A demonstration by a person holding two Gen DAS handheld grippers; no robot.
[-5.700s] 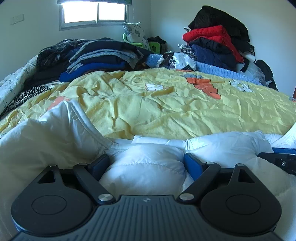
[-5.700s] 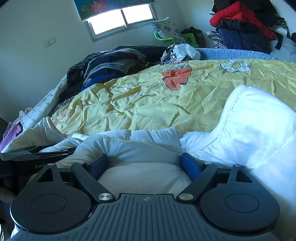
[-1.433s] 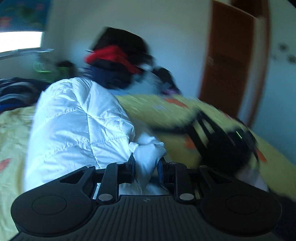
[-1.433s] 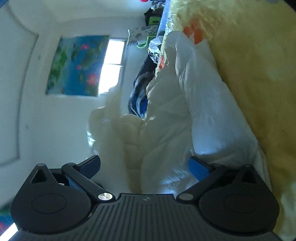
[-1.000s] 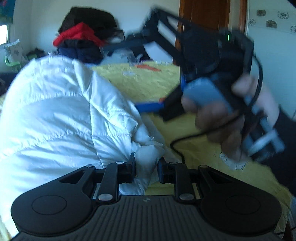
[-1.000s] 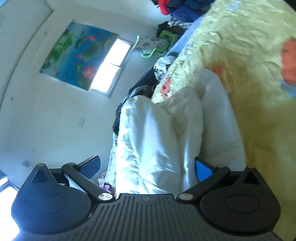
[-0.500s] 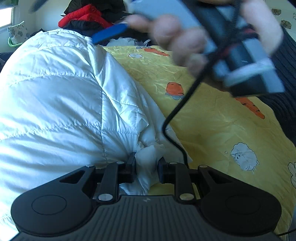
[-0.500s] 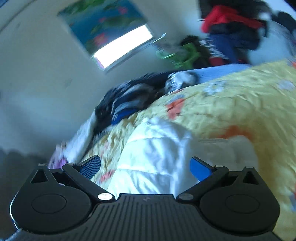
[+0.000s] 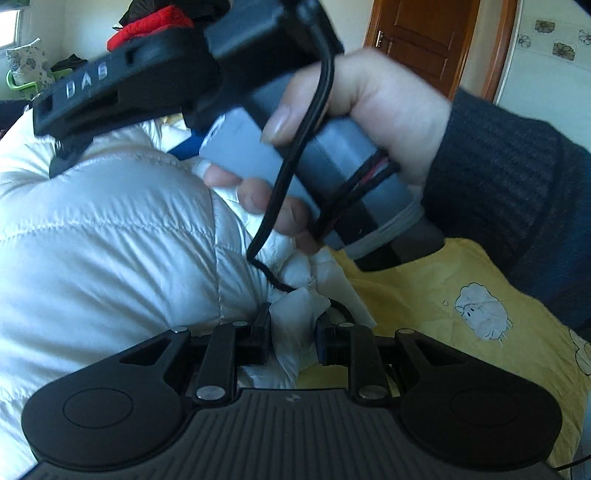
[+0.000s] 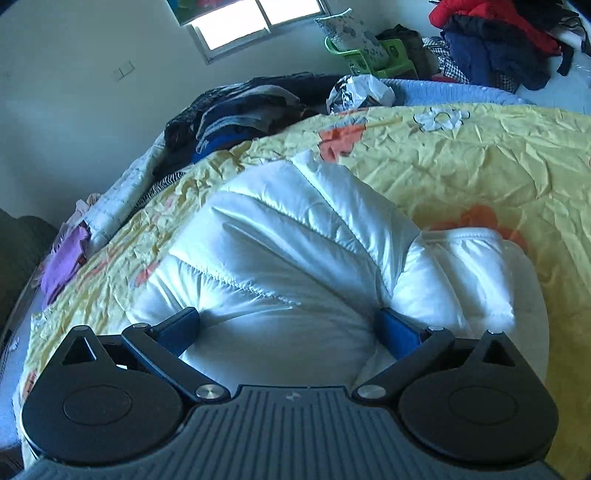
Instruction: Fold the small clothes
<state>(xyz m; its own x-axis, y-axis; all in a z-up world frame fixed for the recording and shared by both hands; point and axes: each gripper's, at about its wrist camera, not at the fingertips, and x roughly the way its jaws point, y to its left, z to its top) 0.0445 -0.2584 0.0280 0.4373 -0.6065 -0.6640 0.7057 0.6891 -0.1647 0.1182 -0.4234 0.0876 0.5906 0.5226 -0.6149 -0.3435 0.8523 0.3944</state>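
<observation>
A white quilted puffer jacket (image 10: 295, 258) lies bunched on a yellow patterned bedspread (image 10: 498, 158). It also fills the left of the left wrist view (image 9: 110, 229). My left gripper (image 9: 293, 325) is shut on a bunched edge of the jacket. My right gripper (image 10: 290, 328) is open, its blue pads on either side of the jacket's bulge, pressing down on it. In the left wrist view the right gripper's body (image 9: 155, 74) and the hand holding it (image 9: 362, 110) hang just above the jacket.
Piles of dark clothes (image 10: 251, 107) lie at the bed's far side below a window (image 10: 255, 22). Red and black garments (image 10: 495, 37) are heaped at the far right. A wooden door (image 9: 424, 40) stands behind. A purple cloth (image 10: 62, 262) lies at the left.
The right gripper has swung over the jacket and come down onto it, open. The left gripper has kept its hold on the jacket's edge and barely moved.
</observation>
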